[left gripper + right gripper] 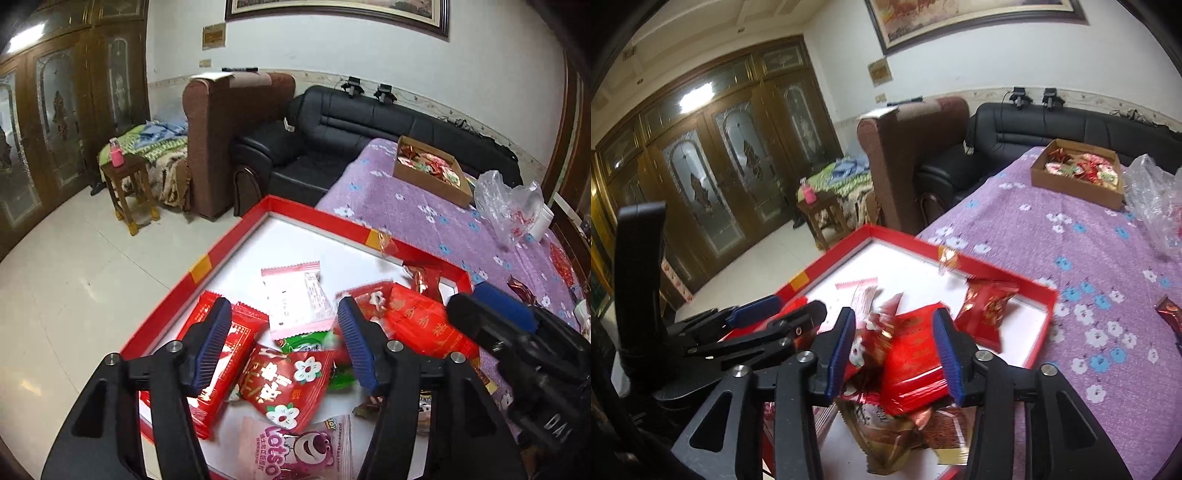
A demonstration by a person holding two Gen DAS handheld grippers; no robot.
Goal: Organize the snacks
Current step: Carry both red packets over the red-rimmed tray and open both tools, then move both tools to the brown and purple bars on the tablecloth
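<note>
Left wrist view looked down into a red-walled tray (236,240) with a white floor, set at the corner of a table covered by a purple flowered cloth (413,206). The left gripper (284,343) hung over the tray with its blue-padded jaws apart and nothing pressed between them. Below the gap lay a heap of snack packets: a white and pink wrapper (295,299), a red packet printed with white flowers (284,384), a green packet (306,341) partly buried, and a pink Lotso bear packet (295,454) at the near edge. A long red packet (218,369) lay under the left finger.

Right wrist view showed the right gripper (894,350) over the same tray, jaws parted. A flat red packet (912,365) sat between the blue pads, blurred; whether the pads pressed on it could not be told. A brown packet (886,439) lay beneath it, and a dark red foil packet (986,314) rested further in, near the tray's far right wall. The left gripper appeared at the left, just beside the right one.

Further back on the cloth stood a cardboard box (1078,184) holding more wrapped snacks, with a crumpled clear plastic bag (1156,192) next to it. A black leather sofa (1052,125) lined the wall behind.
</note>
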